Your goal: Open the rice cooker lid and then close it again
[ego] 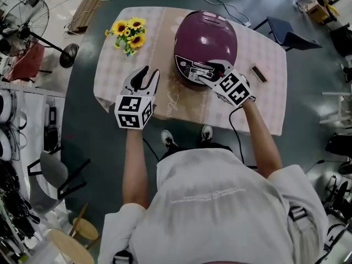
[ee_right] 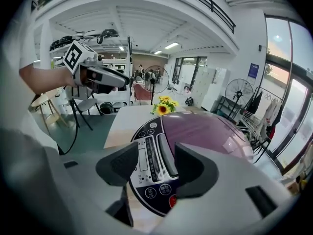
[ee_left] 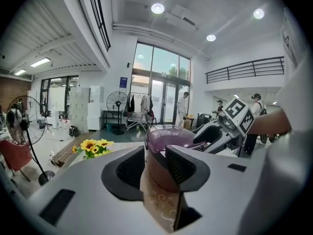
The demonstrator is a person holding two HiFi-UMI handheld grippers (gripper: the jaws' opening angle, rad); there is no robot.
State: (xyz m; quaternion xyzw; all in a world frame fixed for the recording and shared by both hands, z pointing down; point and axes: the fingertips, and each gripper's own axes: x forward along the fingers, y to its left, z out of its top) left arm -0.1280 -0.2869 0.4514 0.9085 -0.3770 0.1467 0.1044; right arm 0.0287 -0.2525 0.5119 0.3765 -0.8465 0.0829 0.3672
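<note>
1. The rice cooker is set toward the far edge of the desk. Its control panel is turned to the near edge, so the front is judged to be reachable from the person's side. Its lid is seen shut.
2. The right tool is held at the cooker's front, with its jaws well apart and nothing gripped. In the right gripper view the panel is framed between them, just beyond the tips. Whether it is touched cannot be told. This placing is judged to serve for working the lid release.
3. The left tool is held over the near-left part of the desk, apart from the cooker. Its jaws are partly apart and empty, and only the cloth is seen through the gap. It is judged to be in reserve.
4. The sunflowers are found at the far left corner, well apart from the lid.
</note>
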